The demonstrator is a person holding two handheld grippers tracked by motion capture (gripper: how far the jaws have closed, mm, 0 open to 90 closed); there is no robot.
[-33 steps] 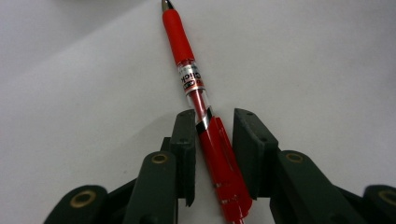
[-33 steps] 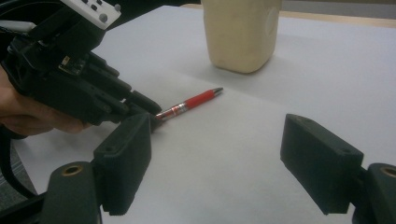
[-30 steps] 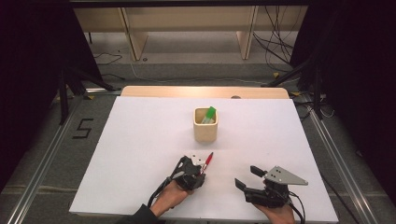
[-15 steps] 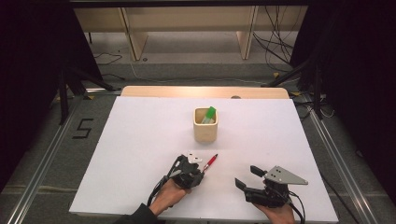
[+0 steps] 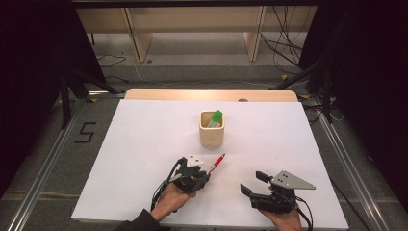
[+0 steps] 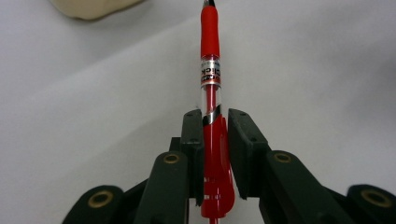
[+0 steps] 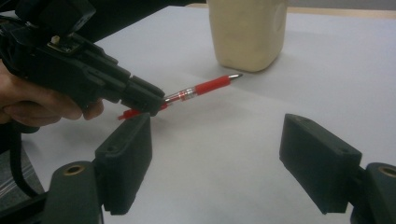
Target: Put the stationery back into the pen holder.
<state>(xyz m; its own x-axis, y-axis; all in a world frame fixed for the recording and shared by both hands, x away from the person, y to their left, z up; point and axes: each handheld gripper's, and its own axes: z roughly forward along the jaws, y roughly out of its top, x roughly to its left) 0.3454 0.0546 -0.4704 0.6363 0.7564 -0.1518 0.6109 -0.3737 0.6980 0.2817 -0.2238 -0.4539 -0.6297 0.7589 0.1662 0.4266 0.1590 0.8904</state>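
Note:
A red pen [image 5: 217, 163] with a clear middle section is clamped by its rear end in my left gripper [image 5: 204, 174], just in front of the centre of the white table [image 5: 144, 144]. In the left gripper view both jaws press on the pen [image 6: 210, 74], which points away toward the cup. The right gripper view has the pen [image 7: 205, 87] held slightly off the table, tip toward the cream cup [image 7: 247, 32]. That cup [image 5: 212, 129] holds a green marker [image 5: 217, 116]. My right gripper [image 5: 253, 183] rests at the front right, open and empty [image 7: 219, 135].
A wooden strip [image 5: 211, 94] runs along the table's far edge. Beyond it are shelf legs and cables on the floor. A "5" mark [image 5: 84, 132] lies on the floor at the left. The person's hands come in at the front edge.
The pen's tip has swung slightly to the right in the left gripper. The right gripper has stayed in place.

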